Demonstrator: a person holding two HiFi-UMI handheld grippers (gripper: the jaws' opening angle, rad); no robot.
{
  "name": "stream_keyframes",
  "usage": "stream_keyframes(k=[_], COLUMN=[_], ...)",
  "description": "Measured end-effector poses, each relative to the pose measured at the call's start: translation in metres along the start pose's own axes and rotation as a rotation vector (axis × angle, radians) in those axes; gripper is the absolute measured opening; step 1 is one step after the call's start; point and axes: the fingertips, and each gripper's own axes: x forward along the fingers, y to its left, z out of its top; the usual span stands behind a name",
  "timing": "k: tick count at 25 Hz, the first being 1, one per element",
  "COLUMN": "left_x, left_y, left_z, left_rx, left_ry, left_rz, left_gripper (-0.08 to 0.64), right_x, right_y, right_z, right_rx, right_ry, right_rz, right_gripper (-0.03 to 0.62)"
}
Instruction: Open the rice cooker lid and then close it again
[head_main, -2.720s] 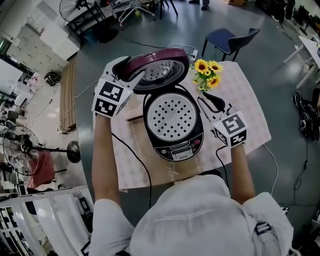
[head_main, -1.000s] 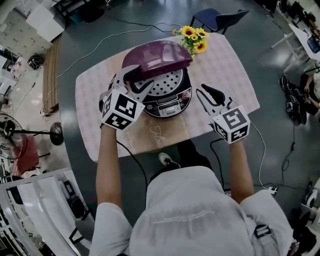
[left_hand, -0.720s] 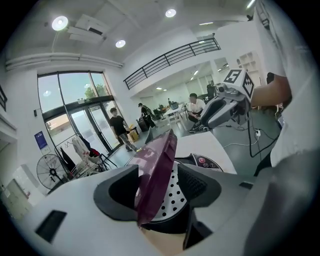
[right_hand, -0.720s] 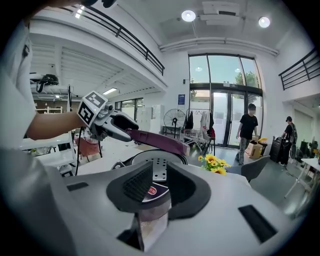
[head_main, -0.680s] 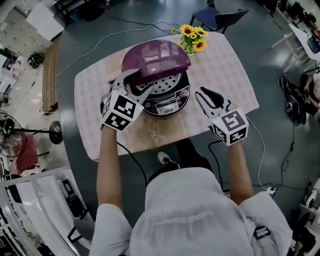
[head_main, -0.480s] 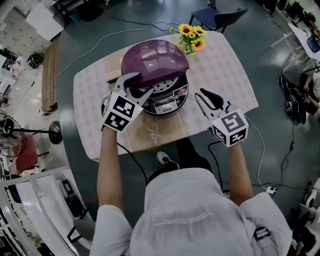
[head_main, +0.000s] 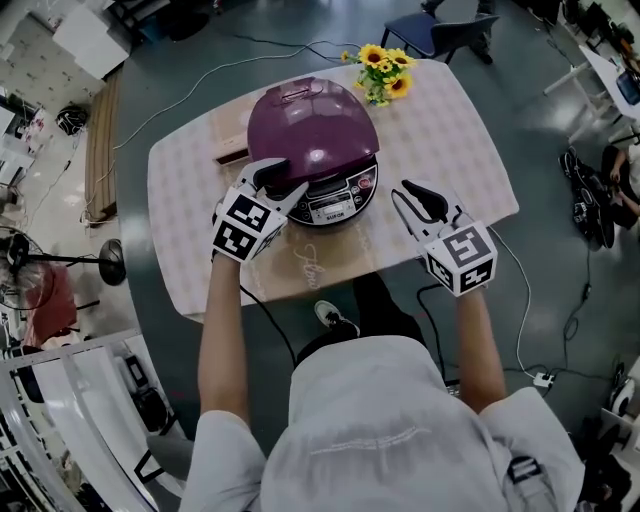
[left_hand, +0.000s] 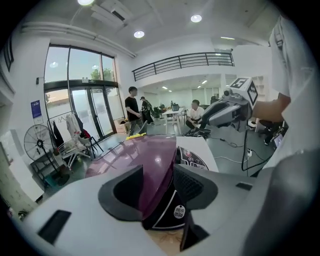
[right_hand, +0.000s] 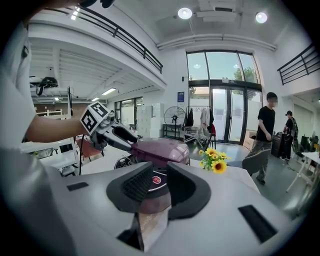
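Observation:
The rice cooker's purple lid (head_main: 312, 125) lies down over its black body, with the control panel (head_main: 338, 205) showing at the front. My left gripper (head_main: 280, 181) is at the lid's front-left edge. Its jaws have just been closing, and the lid's rim (left_hand: 145, 160) fills the gap between the pads of this gripper (left_hand: 159, 182). My right gripper (head_main: 408, 196) hovers over the table to the right of the cooker, apart from it. In its own view the right gripper (right_hand: 160, 185) is open with nothing between its pads, and the lid (right_hand: 162, 150) lies beyond.
A bunch of yellow flowers (head_main: 380, 72) stands behind the cooker on the patterned table (head_main: 450, 140). A wooden strip (head_main: 232, 157) lies left of the cooker. A blue chair (head_main: 450, 35) is past the table's far edge. Cables trail over the floor. People stand in the background.
The lid has swung down from half raised to lying on the cooker. My left gripper came down with it at the lid's front-left edge. The right gripper has barely moved.

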Motion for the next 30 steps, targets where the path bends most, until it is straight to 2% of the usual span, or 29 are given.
stream_keyframes(k=[15,18,23,30], left_x=[0.011,0.013,0.017,0.020], left_y=[-0.001,0.000,-0.003,-0.004], left_z=[-0.020,-0.026,-0.029,-0.032], left_rx=[-0.197,-0.193,-0.140,-0.121], left_ry=[-0.014,0.010,0.056,0.070], left_rz=[-0.052,-0.037,-0.020,-0.008], left_gripper=[0.137,0.112,0.112,0.112], right_x=[0.009,0.011,0.012,0.017], right_y=[0.007,0.011,0.011,0.017], right_z=[-0.005,-0.008,-0.009,-0.009], right_rx=[-0.007,-0.004,-0.004,-0.007], right_ry=[0.023,0.033,0.039,0.043], right_rz=[0.014,0.020,0.022,0.030], right_gripper=[0.100,0.100,0.100,0.100])
